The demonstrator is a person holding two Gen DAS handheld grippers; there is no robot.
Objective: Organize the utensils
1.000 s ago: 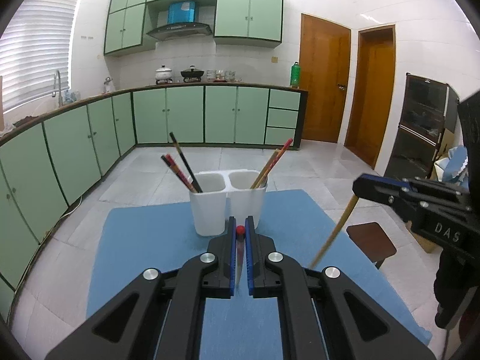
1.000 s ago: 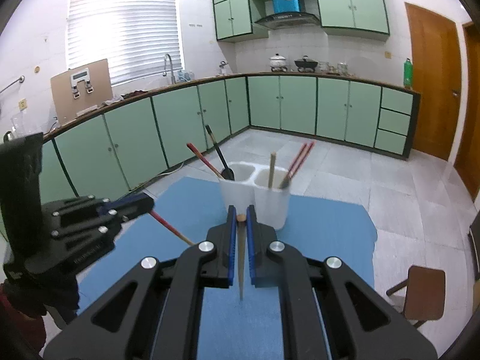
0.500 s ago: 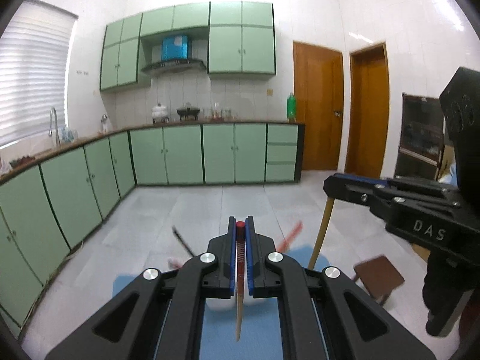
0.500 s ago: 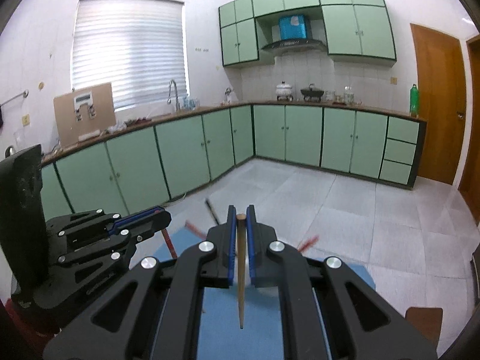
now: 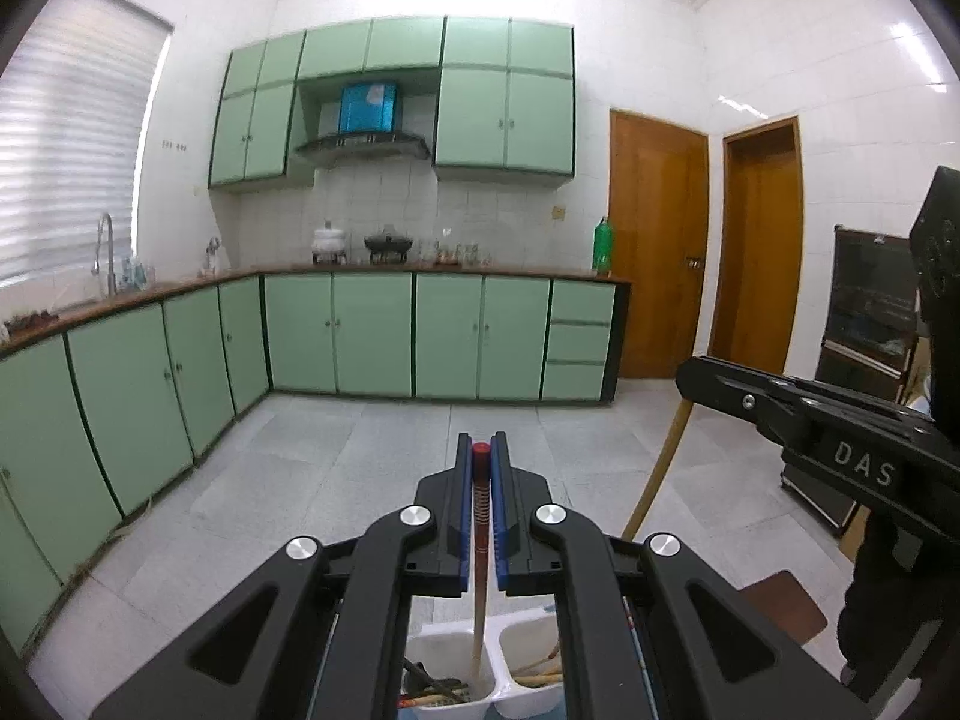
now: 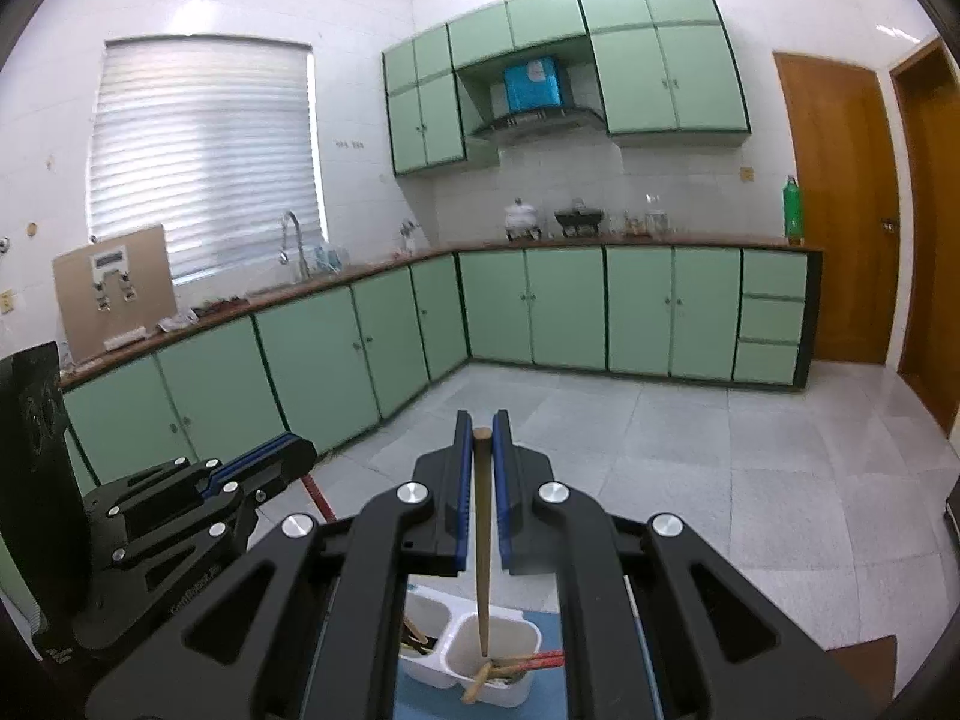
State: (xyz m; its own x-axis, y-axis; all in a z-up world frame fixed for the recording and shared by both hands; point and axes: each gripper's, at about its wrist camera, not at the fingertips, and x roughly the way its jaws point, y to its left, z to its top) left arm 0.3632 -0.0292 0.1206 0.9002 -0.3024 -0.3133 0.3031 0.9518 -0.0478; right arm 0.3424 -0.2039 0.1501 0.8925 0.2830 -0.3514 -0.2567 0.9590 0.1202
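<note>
Two hand-held grippers each hold one chopstick upright over a white two-cup holder, tips aimed down into it.

On the left, the left gripper [image 5: 480, 468] is closed tight on a red-capped chopstick [image 5: 478, 564]; its long axis runs straight down from the fingers, and the tip hangs over the left cup of the holder [image 5: 493, 669], where darker sticks already lie. On the right, the right gripper [image 6: 481, 450] is clamped on a plain wooden chopstick [image 6: 482, 546], also vertical, tip just inside the right cup [image 6: 516, 636] among tan and red sticks. Each gripper sits directly above its own cup, so the drop is likely straight down. The holder is largely hidden by the gripper bodies and cut off at the frame bottom; whether either tip touches the cup floor cannot be told.
</note>
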